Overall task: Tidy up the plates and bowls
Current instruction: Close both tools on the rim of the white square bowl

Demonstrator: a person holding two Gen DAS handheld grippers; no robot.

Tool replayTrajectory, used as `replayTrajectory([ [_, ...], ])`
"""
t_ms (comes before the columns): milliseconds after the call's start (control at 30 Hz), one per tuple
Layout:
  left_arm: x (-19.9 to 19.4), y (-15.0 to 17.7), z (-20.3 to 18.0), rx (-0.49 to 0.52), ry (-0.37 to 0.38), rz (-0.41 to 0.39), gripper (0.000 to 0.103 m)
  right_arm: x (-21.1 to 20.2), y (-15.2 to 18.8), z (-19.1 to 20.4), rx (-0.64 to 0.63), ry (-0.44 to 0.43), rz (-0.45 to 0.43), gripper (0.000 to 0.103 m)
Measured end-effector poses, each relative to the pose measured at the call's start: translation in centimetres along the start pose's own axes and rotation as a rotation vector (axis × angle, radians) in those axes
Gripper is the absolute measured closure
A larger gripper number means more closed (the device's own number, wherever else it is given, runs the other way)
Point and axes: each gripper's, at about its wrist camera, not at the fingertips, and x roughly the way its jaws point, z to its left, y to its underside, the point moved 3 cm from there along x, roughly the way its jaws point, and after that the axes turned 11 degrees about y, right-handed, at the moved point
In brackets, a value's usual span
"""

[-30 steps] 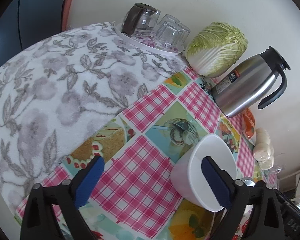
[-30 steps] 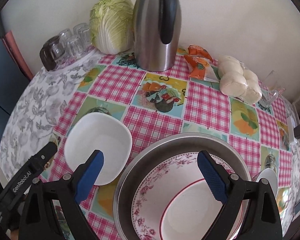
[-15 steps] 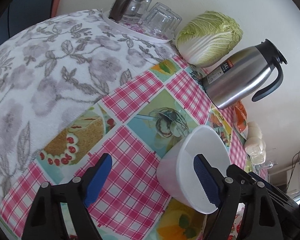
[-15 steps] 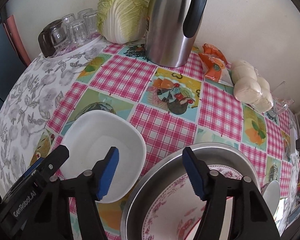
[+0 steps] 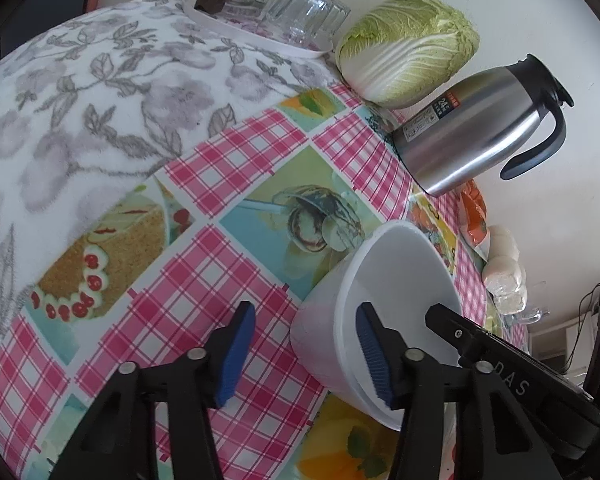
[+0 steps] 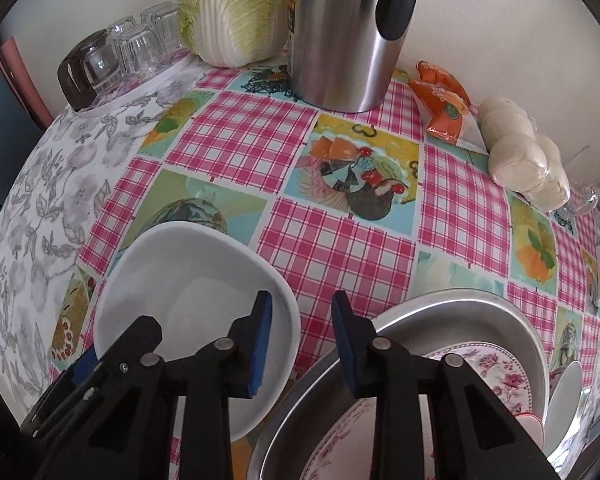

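Observation:
A white square bowl [image 5: 396,280] [image 6: 188,300] stands on the checked tablecloth. My left gripper [image 5: 306,354] is partly closed with its jaws astride the bowl's near-left wall, one pad inside and one outside, a gap still showing. My right gripper [image 6: 300,338] is partly closed with its jaws astride the bowl's right rim, left pad over the bowl, right pad outside. A floral plate [image 6: 452,404] lies in a large metal basin [image 6: 480,320] at the lower right.
A steel thermos jug [image 6: 340,32], a napa cabbage [image 6: 236,8] and a tray of upturned glasses [image 6: 124,56] stand along the back wall. Orange packets [image 6: 444,100] and bagged buns [image 6: 524,152] lie at right. A floral towel [image 5: 80,92] covers the table's left part.
Both grippers have narrowed their jaws and moved in toward the white bowl, the left onto its left wall, the right onto its right rim.

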Motion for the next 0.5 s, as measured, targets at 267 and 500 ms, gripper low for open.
replayTrajectory([
  [267, 0.3, 0.2, 0.6, -0.043, -0.01, 0.005, 0.053, 1.3, 0.3, 1.3, -0.024, -0.03, 0.024, 0.083],
  [500, -0.6, 0.0, 1.7, -0.066, -0.054, -0.015, 0.058, 1.1, 0.7, 2.3, -0.048, -0.077, 0.03, 0.086],
])
